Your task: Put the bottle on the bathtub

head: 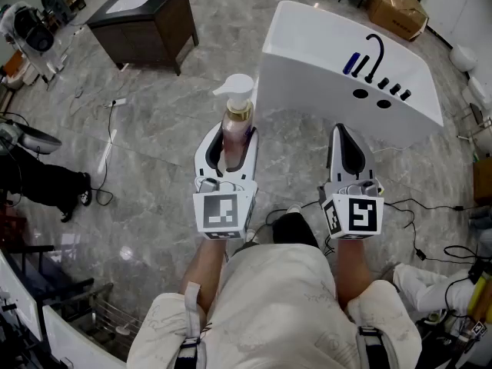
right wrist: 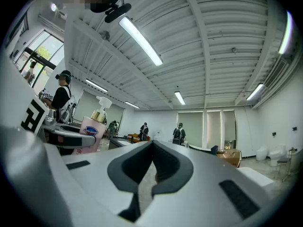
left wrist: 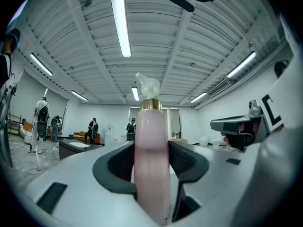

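The left gripper (head: 233,141) is clamped on the bottle (head: 237,114), held upright in the air on the near side of the bathtub (head: 323,68), just short of its near-left corner and not touching it. From the head view, the bottle's lower half is sunk between the jaws and hidden, so only the pink shoulder, gold collar and white pump show. The right gripper (head: 346,141) hangs before the tub's near wall with its jaws together and nothing in them. The tub's top reads as one pale surface, and I cannot make out where the basin begins. A black faucet (head: 374,52) and knobs crowd the tub's right end, while the left end is bare. Grey floor lies open between the grippers and the tub, with cables (head: 419,206) trailing off its right corner.

In the left gripper view, the bottle (left wrist: 151,164) fills the middle, pinched on both sides by the dark pads (left wrist: 118,164); its base is cut off below. The right gripper (left wrist: 236,124) shows side-on.

In the right gripper view, the jaws meet at their tips on nothing. The bottle (right wrist: 92,126) stands to the left, its lower part hidden behind the left gripper (right wrist: 66,136).
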Tool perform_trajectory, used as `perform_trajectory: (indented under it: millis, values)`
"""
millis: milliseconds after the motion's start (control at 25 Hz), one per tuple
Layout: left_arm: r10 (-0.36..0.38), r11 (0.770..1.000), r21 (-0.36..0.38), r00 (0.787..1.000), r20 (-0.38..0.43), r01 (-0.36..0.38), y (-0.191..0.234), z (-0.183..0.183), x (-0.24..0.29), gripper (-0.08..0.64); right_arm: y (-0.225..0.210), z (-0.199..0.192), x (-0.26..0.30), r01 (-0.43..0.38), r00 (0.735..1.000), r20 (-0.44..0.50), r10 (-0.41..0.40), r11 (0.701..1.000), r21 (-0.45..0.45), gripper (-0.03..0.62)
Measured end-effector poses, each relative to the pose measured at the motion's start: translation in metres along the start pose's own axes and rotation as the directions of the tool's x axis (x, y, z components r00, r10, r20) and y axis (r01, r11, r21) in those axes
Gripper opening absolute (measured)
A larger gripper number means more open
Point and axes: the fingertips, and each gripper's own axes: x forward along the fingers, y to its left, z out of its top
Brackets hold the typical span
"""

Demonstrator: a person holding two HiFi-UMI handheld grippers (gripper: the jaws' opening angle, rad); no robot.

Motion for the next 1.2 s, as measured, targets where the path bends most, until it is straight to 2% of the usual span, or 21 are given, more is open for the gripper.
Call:
perform_trajectory:
  millis: [280,560,720,1000,1200]
  values:
    - [-0.008,1.0,0.0,1.0,-0.005,0.008,-0.01,-0.008,0.014,0.216,-0.014,-0.016,0.005,0.006,1.0,0.001,-0.006,1.0,0.019,-0.011]
    - [-0.008,1.0,0.01,1.0,-0.004,0.008,-0.015,-0.007,0.031,0.216,-0.034,-0.029,0.016,0.023,1.0,0.005,-0.023,0.995,0.1,-0.011]
    - [-0.006,1.0,0.02,1.0,-0.006,0.006,-0.012,-0.004,0.049,0.216,-0.041,-0.036,0.033,0.022,1.0,0.008,-0.023,0.993,0.117,-0.011]
    - [-0.014,1.0,0.02,1.0,-0.018,0.014,-0.019,-0.012,0.096,0.216,-0.072,-0.056,0.066,0.032,0.999,-0.002,-0.032,0.989,0.148,-0.011]
    - [-0.024,1.0,0.018,0.999,-0.036,0.025,-0.034,-0.021,0.151,0.216,-0.113,-0.076,0.098,0.034,0.999,-0.016,-0.032,0.986,0.162,-0.011]
